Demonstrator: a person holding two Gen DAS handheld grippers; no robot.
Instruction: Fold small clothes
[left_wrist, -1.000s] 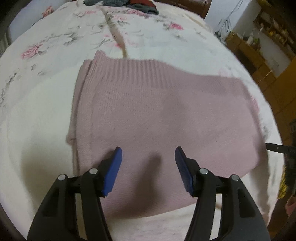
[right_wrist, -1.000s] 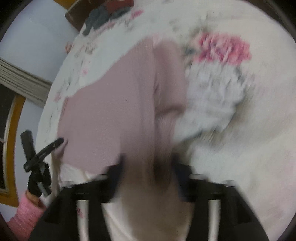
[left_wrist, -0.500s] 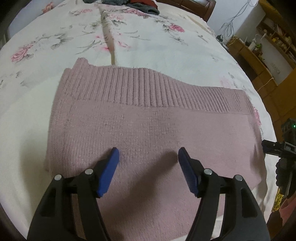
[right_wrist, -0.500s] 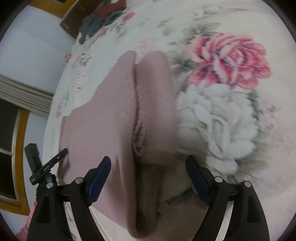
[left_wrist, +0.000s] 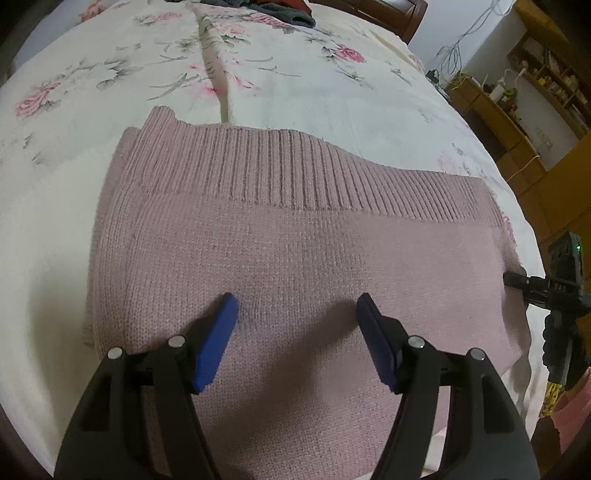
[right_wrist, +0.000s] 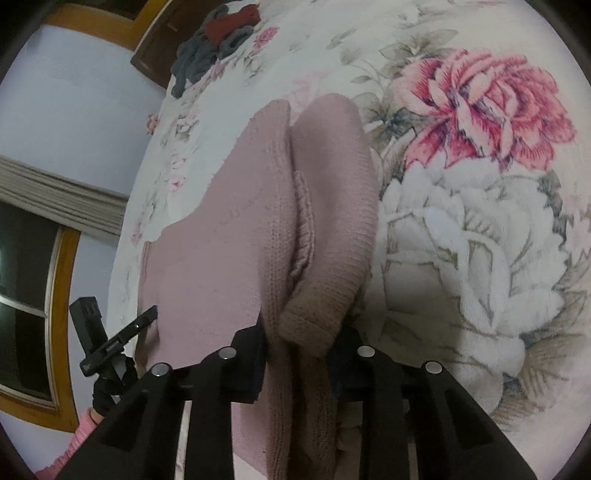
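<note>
Right gripper (right_wrist: 299, 354), open half a second ago, now appears clamped on the sweater (left_wrist: 295, 258) edge on the bed (left_wrist: 332, 92); next fold begins. Left gripper (left_wrist: 297, 321) hovers wide open, empty.

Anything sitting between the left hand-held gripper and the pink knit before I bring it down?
Nothing visible. The left hand-held gripper is open right above the pink knit, only bare fabric between its fingers. The right hand-held gripper is shut on the knit's folded side edge. The dark clothes pile lies far up the bed.
</note>
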